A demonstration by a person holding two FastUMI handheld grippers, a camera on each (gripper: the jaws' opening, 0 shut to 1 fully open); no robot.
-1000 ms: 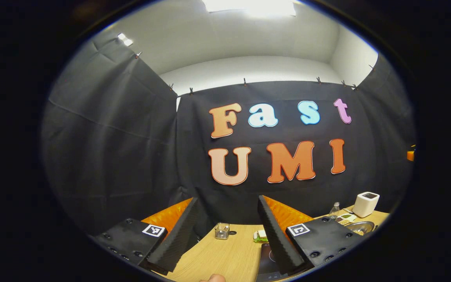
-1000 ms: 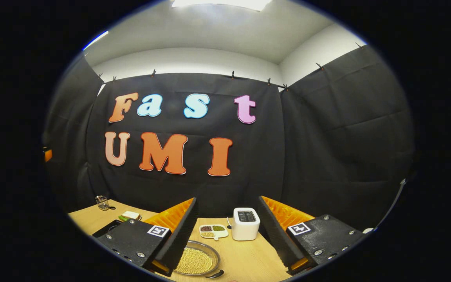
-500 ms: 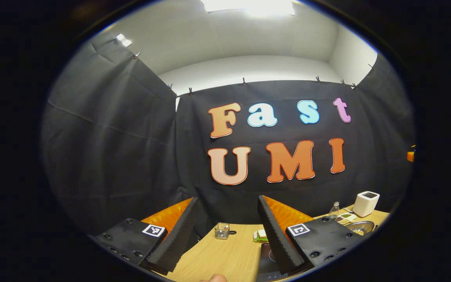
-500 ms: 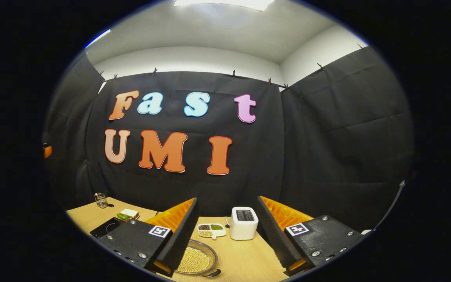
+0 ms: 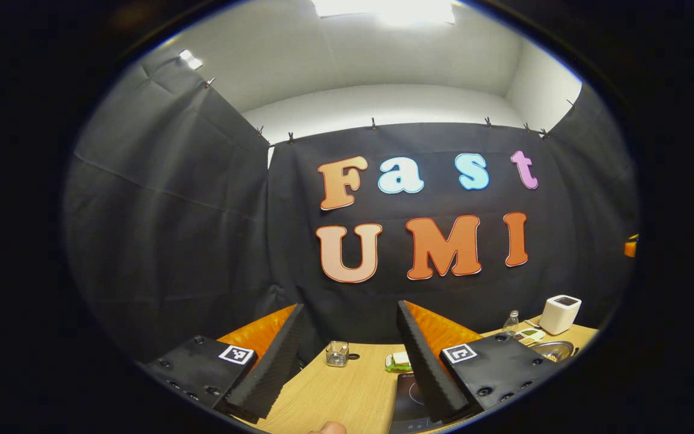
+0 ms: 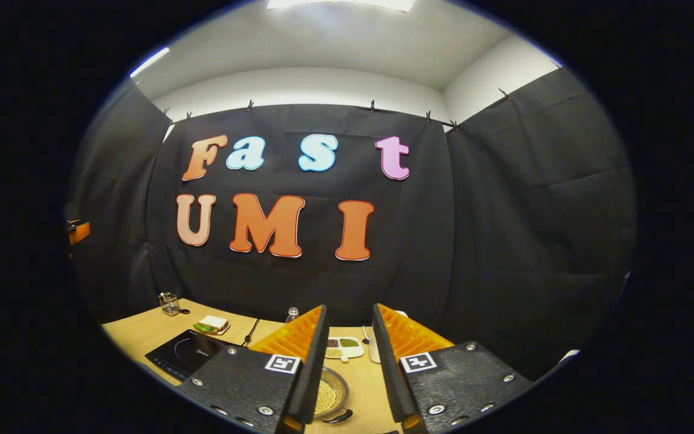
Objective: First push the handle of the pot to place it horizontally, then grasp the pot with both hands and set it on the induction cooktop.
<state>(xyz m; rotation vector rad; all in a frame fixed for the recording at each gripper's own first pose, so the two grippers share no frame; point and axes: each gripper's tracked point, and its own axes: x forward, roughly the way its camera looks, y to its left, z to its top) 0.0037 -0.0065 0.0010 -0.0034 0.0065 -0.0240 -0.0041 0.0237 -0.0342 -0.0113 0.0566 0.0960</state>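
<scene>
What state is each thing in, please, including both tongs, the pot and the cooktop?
Left tongs: open wide, empty, above the wooden table.
Right tongs: narrowed to a slim gap, gripping nothing.
Round metal pot: on the table, filled with yellowish beans, uncovered, dark handle toward the camera.
Flat black induction cooktop: bare, nothing on it.
White toaster: upright, slot empty.
Sandwich: resting on a small plate.

We read no words, brands or numbers on the items here. Square black-and-white coded markers sit on both fingers of the left gripper [image 5: 347,361] and of the right gripper [image 6: 350,367]. The induction cooktop [image 6: 184,355] shows faint ring markings, illegible to us.
</scene>
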